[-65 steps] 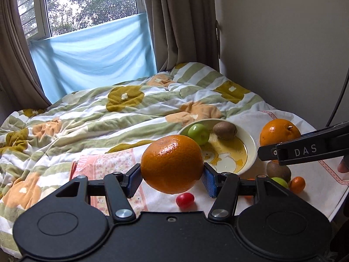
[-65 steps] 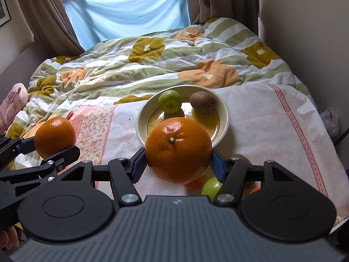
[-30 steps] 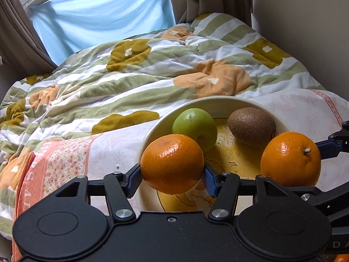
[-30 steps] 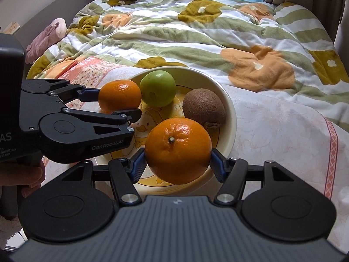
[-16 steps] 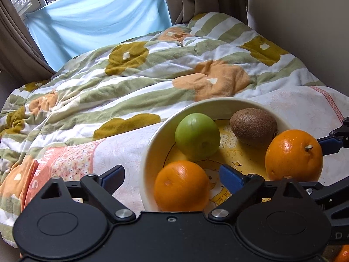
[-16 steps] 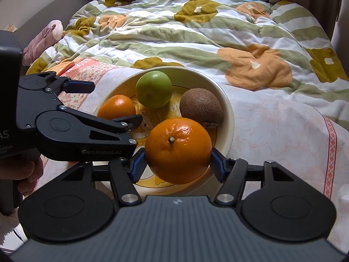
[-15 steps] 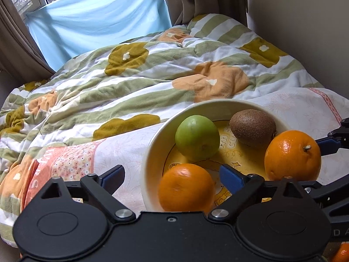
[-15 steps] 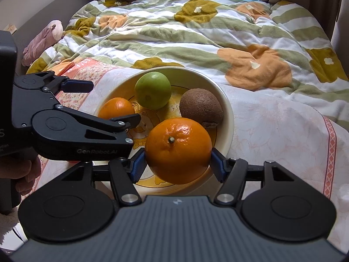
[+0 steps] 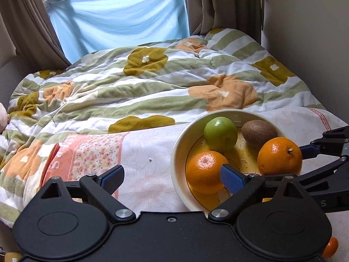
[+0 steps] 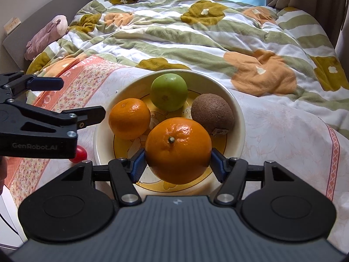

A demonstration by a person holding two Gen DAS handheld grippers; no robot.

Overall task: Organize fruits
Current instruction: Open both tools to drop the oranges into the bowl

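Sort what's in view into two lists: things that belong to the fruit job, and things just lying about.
Job: bowl; small orange, green fruit and kiwi in it; big orange in the right gripper; left gripper, open; red fruit beside the bowl.

Lying about: quilt; pink toy; curtains.

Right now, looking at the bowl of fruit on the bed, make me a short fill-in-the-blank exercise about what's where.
1. The right gripper is shut on a large ____.
2. The left gripper is open and holds ____.
3. In the bowl, the fruit lying next to the kiwi and the small orange is a green ____.
4. The small red fruit lies ____ the bowl.

Missing words: orange; nothing; apple; outside
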